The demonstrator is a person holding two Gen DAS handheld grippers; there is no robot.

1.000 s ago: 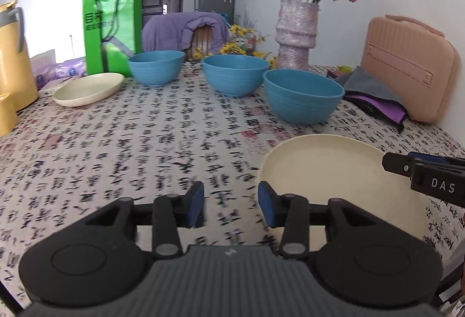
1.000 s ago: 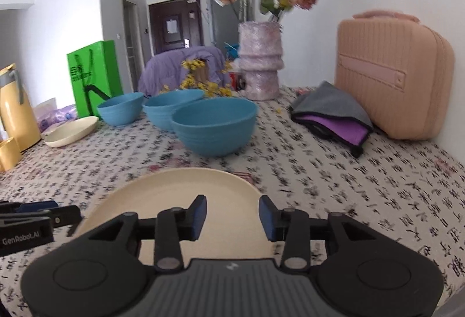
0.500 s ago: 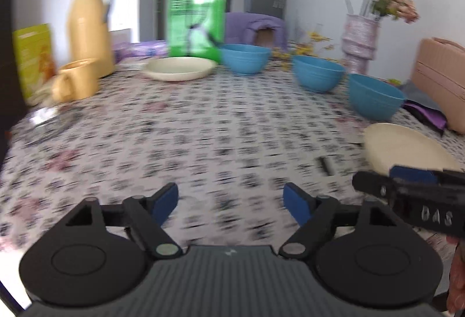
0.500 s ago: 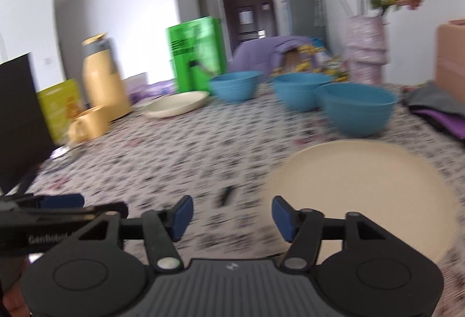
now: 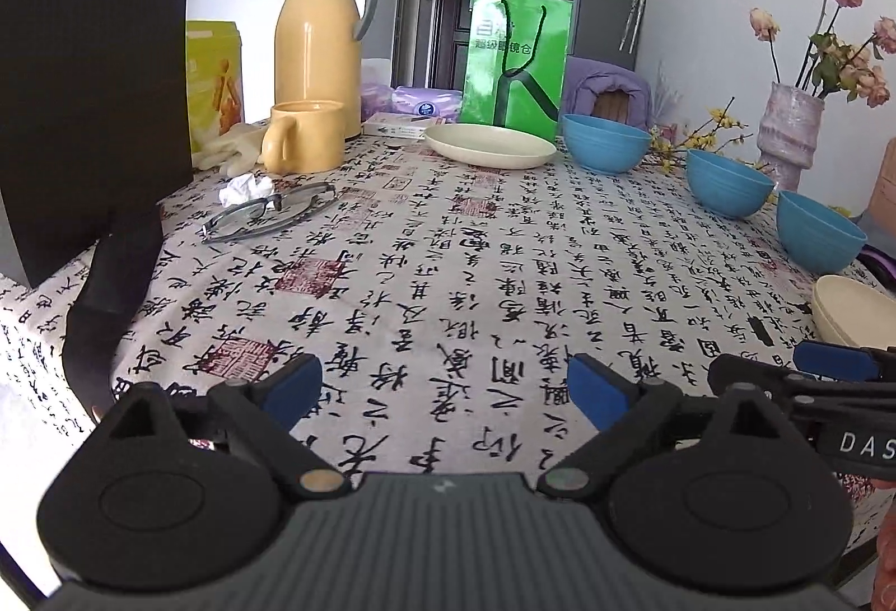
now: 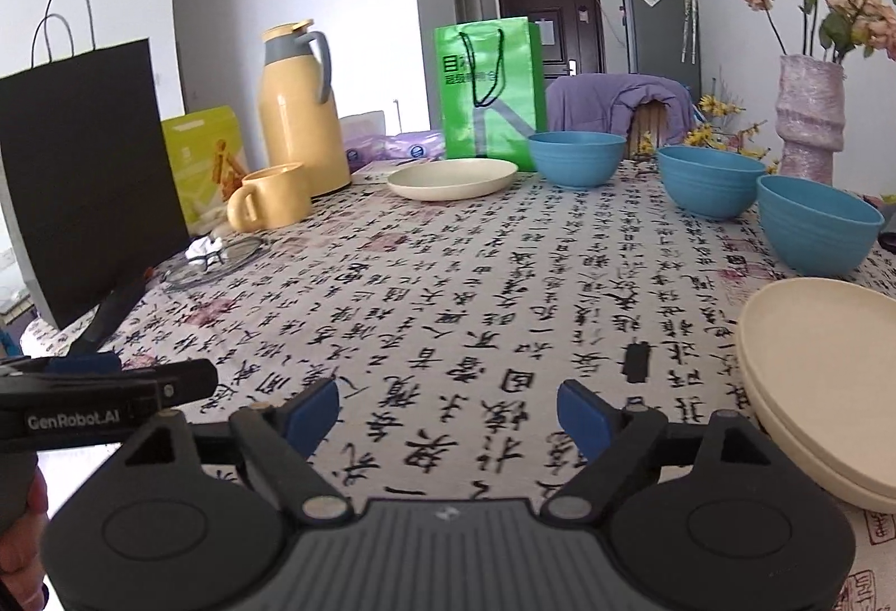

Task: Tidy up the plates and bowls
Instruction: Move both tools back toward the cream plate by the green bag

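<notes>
Both grippers have swung left off the near stacked plates (image 6: 823, 387), and now the left gripper (image 5: 442, 390) and right gripper (image 6: 448, 412), jaws opening wide and empty, face the lone plate (image 6: 452, 178) far across the table (image 6: 448, 286), slightly nearer the left one.

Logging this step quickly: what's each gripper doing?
Left gripper: empty, fingers opening.
Right gripper: empty, fingers opening.
</notes>
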